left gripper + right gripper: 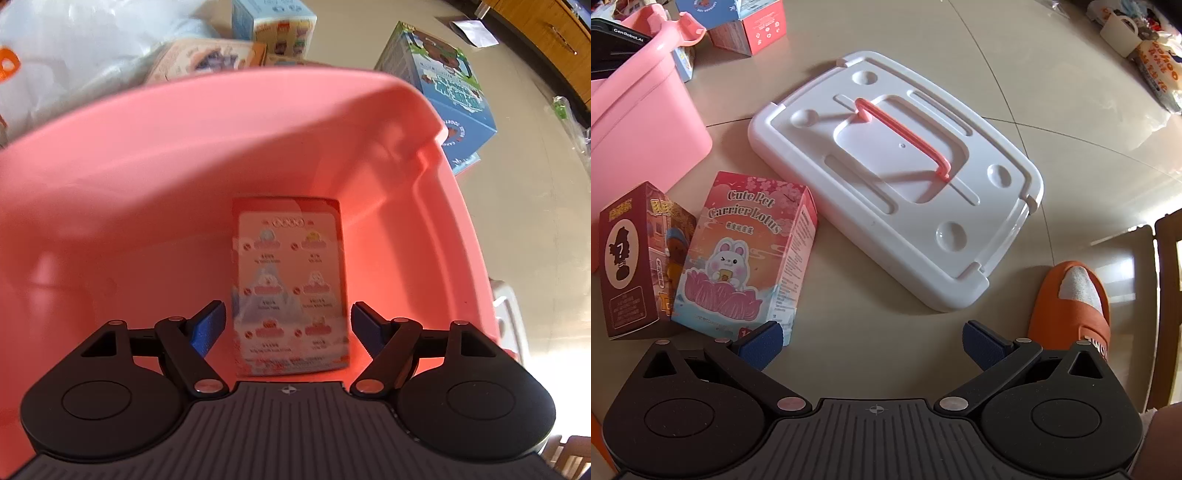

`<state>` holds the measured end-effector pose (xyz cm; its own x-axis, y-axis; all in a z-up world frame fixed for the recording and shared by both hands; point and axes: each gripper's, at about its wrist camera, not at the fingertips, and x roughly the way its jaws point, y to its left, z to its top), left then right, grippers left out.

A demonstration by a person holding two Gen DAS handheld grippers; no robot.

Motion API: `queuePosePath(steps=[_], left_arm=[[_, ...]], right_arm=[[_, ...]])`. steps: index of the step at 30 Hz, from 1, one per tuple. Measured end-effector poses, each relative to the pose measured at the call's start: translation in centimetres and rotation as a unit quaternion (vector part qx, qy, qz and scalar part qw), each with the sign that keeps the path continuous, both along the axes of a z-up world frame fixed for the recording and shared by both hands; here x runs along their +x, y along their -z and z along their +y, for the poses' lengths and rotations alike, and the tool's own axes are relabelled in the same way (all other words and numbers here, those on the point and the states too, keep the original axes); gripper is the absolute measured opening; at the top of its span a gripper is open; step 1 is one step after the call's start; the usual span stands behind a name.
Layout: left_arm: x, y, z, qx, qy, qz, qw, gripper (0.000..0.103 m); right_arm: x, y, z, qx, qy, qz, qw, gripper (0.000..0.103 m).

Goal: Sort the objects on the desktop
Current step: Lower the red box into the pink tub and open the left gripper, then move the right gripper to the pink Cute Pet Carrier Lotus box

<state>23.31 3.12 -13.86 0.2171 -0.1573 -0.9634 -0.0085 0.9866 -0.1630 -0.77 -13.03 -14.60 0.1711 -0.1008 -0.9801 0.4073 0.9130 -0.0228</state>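
Seen from the left wrist, the left gripper (286, 325) points steeply down into a pink storage bin (147, 166), its jaws apart with nothing pressed between them. A small red box (290, 284) printed with rows of little figures sits in the bin straight ahead at twelve o'clock, in line with the gap but clear of both blue pads; the picture is blurred there, so whether it lies flat or leans on the wall is hard to say. Beyond the bin's rim, a blue carton (447, 96) sits at one o'clock on the pale tiled floor (535, 221), and more cartons crowd at eleven. From the right wrist, the right gripper (873, 343) hangs over the floor, jaws apart and empty. A white lid (897, 177) with a pink handle (905, 138) lies flat at twelve o'clock. At ten o'clock a pink rabbit box (746, 254) lies beside a maroon box (631, 258), the two touching. An orange slipper (1071, 299) on a person's foot shows at two o'clock.
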Motion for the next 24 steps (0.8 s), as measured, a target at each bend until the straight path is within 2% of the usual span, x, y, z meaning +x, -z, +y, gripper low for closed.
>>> queuePosePath(steps=[5, 11, 14, 19, 24], left_arm=[[-0.2, -0.1, 0.0, -0.042, 0.011, 0.022, 0.9988, 0.074], [-1.2, -2.2, -0.3, 0.008, -0.006, -0.004, 0.9999, 0.075], [-2.2, -4.8, -0.1, 0.02, -0.011, -0.027, 0.9994, 0.077], [-5.1, -10.9, 0.7, 0.03, -0.021, -0.085, 0.9957, 0.095], [-11.2, -14.9, 1.5, 0.069, -0.021, -0.106, 0.9918, 0.098]], right_arm=[[0.0, -0.3, 0.0, -0.003, 0.0, -0.004, 1.0, 0.103], [0.1, -1.0, -0.5, -0.007, 0.01, -0.01, 1.0, 0.103], [0.1, -1.9, -0.8, -0.008, 0.016, -0.022, 1.0, 0.103], [0.0, -4.3, -1.4, -0.01, 0.028, -0.063, 0.998, 0.103], [-1.1, -6.6, -2.4, 0.018, 0.058, -0.115, 0.992, 0.103]])
